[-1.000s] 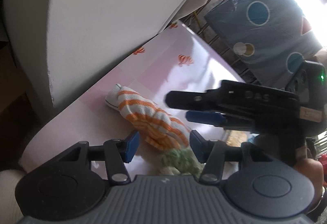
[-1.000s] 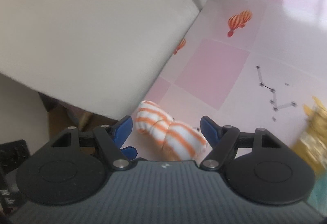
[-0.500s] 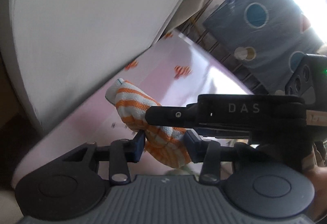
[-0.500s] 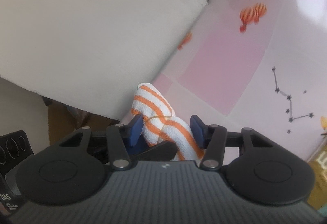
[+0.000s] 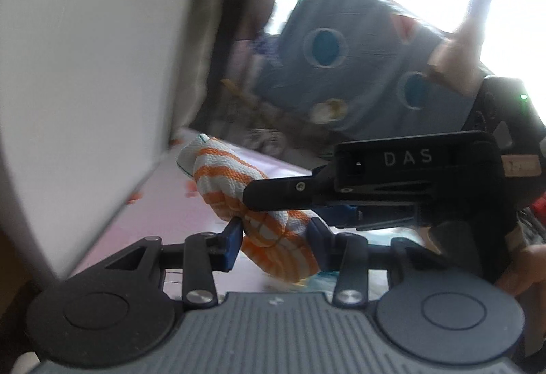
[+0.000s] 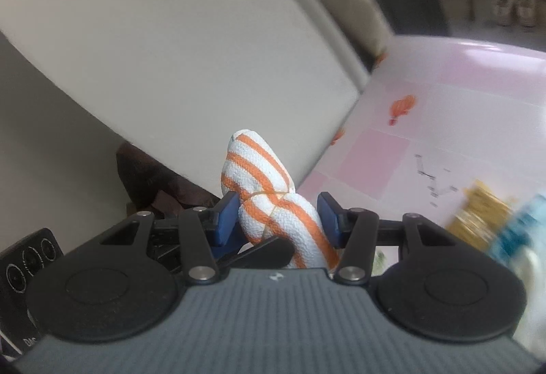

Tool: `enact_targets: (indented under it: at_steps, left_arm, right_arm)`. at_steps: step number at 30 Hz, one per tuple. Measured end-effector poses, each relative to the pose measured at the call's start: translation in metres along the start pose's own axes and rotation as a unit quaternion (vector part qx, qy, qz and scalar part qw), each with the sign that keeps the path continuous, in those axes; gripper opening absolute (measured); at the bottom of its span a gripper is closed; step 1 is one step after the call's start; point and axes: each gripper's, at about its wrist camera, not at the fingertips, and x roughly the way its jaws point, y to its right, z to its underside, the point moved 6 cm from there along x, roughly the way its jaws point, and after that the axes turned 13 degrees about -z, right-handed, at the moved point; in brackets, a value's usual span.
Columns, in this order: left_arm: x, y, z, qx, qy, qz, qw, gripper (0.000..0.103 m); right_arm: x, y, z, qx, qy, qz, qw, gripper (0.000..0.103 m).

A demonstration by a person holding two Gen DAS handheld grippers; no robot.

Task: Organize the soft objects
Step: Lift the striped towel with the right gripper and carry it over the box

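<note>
An orange-and-white striped sock (image 5: 235, 179), rolled into a soft bundle, is held up off the pink mat (image 5: 150, 213) by both grippers at once. My left gripper (image 5: 274, 235) is shut on its lower end, blue pads pressing both sides. My right gripper (image 5: 293, 203) comes in from the right and clamps the middle of the bundle. In the right wrist view the sock (image 6: 259, 169) stands upright between the pads of the right gripper (image 6: 277, 218), which is shut on it. A black finger of the left gripper (image 6: 266, 251) shows just below.
A big white cushion (image 6: 170, 49) leans over the mat's left side, close to the sock. A blue cloth with circles (image 5: 358, 66) hangs behind. Yellow (image 6: 477, 213) and teal (image 6: 518, 230) soft items lie blurred on the mat (image 6: 443, 121) at right. A hand (image 5: 525, 271) holds the right gripper.
Both grippers closed on the striped sock, which lay on the mat a second ago. They have since lifted it together, and the left gripper has rolled.
</note>
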Motion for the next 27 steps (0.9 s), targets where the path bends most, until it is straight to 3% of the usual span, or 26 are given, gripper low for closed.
enact_targets:
  at_steps: [6,10,15,22,27]
  left_arm:
    - [-0.039,0.092,0.012,0.072,0.006,0.104,0.992,0.043]
    - [-0.057,0.162,0.031,0.13,0.003,0.165,0.9778,0.043]
    - [-0.064,0.238,0.062,0.177,-0.032,0.224,0.9578,0.043]
    - [-0.057,0.309,0.103,0.221,-0.086,0.258,0.9367,0.043]
    - [-0.023,0.328,0.121,0.247,-0.124,0.252,0.9271,0.043]
  right_arm:
    - [-0.121,-0.003,0.04,0.039,0.066,0.036,0.996,0.048]
    - [-0.211,0.007,0.074,0.069,0.124,0.062,0.988,0.048]
    - [-0.298,0.034,0.12,0.113,0.175,0.099,0.973,0.047]
    - [-0.366,0.074,0.174,0.151,0.199,0.131,0.959,0.047]
    - [-0.368,0.108,0.191,0.158,0.187,0.158,0.957,0.047]
